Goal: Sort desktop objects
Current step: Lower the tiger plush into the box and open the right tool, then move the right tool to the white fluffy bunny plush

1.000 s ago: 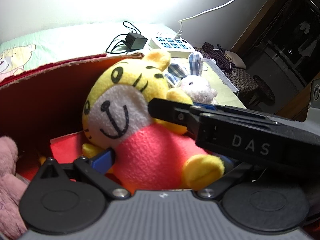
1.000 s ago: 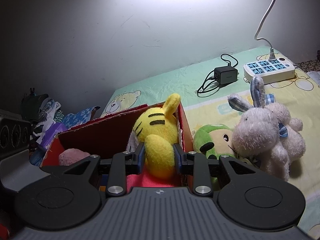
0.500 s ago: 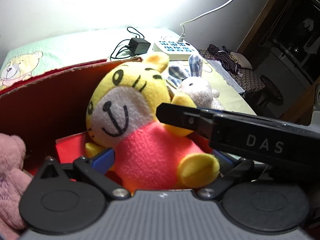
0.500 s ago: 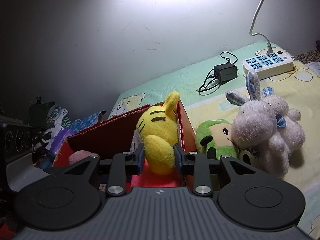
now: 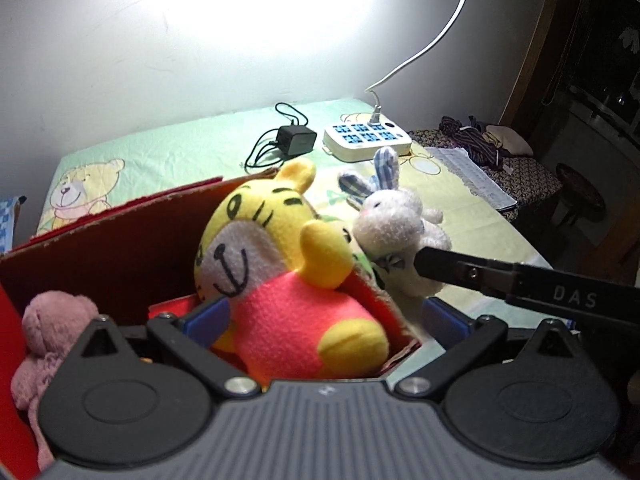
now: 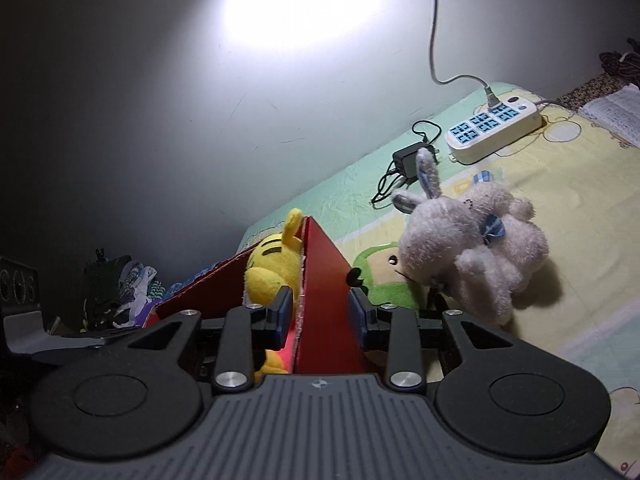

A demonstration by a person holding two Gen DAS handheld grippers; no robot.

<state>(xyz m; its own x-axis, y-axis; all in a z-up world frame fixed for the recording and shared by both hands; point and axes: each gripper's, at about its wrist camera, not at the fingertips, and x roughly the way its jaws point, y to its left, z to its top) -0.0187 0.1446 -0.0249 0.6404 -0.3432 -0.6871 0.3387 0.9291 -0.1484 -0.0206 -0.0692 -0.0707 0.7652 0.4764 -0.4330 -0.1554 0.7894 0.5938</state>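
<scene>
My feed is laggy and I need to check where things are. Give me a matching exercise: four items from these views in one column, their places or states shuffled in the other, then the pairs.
Items:
1. yellow tiger plush in a red shirt
2. white fluffy rabbit plush with checked ears
3. pink plush toy
4. black power adapter with cable

Places:
A. far end of the bedsheet, beside the white power strip
B. left part of the red cardboard box
C. on the bedsheet, outside the box
D. in the box, against its right wall

Pairs: 1-D, 2-C, 3-B, 4-A
</scene>
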